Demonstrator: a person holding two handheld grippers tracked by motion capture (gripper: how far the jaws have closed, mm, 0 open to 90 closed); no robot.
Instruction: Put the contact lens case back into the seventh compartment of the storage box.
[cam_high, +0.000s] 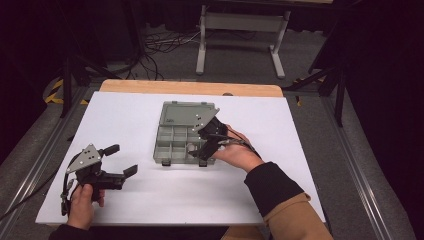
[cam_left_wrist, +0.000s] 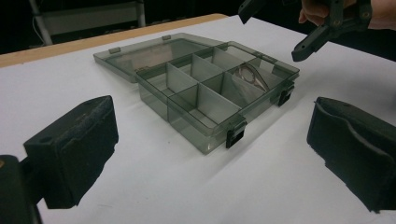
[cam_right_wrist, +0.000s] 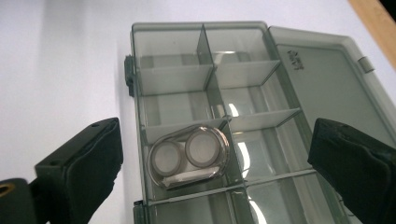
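A grey see-through compartment box (cam_high: 161, 149) lies mid-table with its lid (cam_high: 186, 114) folded back flat. My right gripper (cam_high: 204, 141) hovers open over the box's front right part. In the right gripper view its jaws stand wide on either side of a clear contact-lens case (cam_right_wrist: 189, 156), which leans in one compartment of the box (cam_right_wrist: 135, 60), untouched. My left gripper (cam_high: 122, 160) rests open near the table's front left, pointing at the box (cam_left_wrist: 187, 126), nothing between its jaws. The left gripper view also shows the case (cam_left_wrist: 250, 77) and the right gripper (cam_left_wrist: 272, 32).
The white table top (cam_high: 125, 120) has a wooden strip (cam_high: 190, 88) along its far edge. Metal rails run down both sides. Beyond the table stand a white frame (cam_high: 240, 30) and loose cables on the floor.
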